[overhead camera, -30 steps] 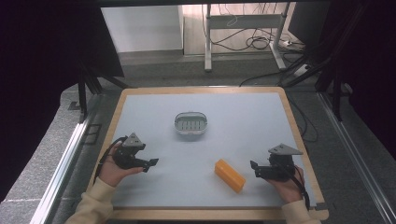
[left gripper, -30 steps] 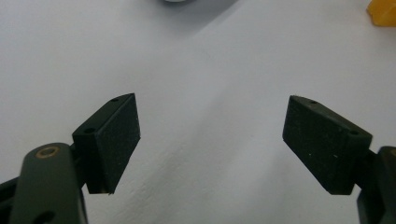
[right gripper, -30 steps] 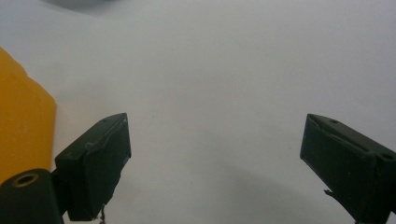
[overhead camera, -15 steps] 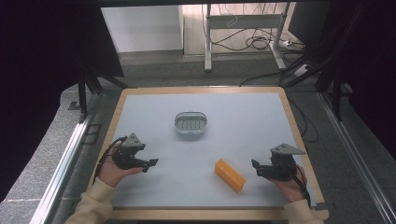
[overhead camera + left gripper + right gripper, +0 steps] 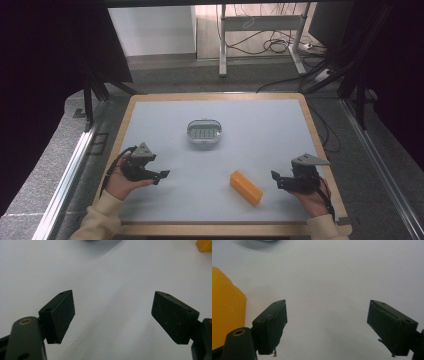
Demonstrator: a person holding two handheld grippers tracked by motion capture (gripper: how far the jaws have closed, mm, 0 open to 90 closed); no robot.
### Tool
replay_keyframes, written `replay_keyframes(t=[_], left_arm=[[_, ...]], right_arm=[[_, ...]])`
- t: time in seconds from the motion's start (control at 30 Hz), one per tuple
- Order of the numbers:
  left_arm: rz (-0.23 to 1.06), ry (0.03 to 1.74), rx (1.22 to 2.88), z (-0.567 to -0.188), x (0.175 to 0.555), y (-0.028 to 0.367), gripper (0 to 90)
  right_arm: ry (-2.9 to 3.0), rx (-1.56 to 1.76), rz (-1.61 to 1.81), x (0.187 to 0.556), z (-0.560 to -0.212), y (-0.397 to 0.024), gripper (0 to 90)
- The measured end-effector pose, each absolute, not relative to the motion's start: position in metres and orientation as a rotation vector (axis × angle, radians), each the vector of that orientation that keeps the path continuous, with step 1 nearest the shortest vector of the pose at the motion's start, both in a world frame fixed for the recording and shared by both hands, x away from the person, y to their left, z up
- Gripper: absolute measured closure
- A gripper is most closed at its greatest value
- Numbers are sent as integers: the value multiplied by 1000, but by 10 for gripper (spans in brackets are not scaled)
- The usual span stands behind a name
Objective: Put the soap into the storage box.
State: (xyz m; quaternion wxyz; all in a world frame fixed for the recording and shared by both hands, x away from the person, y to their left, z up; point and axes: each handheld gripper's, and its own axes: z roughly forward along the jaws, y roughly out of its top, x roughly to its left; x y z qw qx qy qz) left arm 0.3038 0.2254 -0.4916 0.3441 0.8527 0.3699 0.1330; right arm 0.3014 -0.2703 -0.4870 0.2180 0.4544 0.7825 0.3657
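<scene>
Lying behind the block (image 5: pixel 246 187), a grey dish (image 5: pixel 204 132) sits mid-table (image 5: pixel 260 130), nothing between. Block: orange, oblong, angled. Left gripper (image 5: pixel 161 176) jaws apart; right gripper (image 5: pixel 275 179) jaws, empty, have just been closing slightly.

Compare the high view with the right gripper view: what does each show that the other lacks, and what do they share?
High view: the left gripper and the table's wooden rim. Right gripper view: the right gripper close up, its jaws apart though they have just been closing, nothing between them. Shared: the orange block on the white tabletop.
</scene>
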Motion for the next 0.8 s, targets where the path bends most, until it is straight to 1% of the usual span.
replay_keyframes(t=[0.23, 0.6, 0.8], left_arm=[[345, 974, 2208, -491, 303, 226, 188], [340, 931, 2202, -486, 300, 224, 188], [334, 940, 2191, -485, 301, 228, 188]], right_arm=[[2176, 1248, 1013, 300, -484, -270, 180], [2209, 1219, 1030, 303, -458, -263, 181], [2259, 1263, 962, 307, -456, -255, 196]])
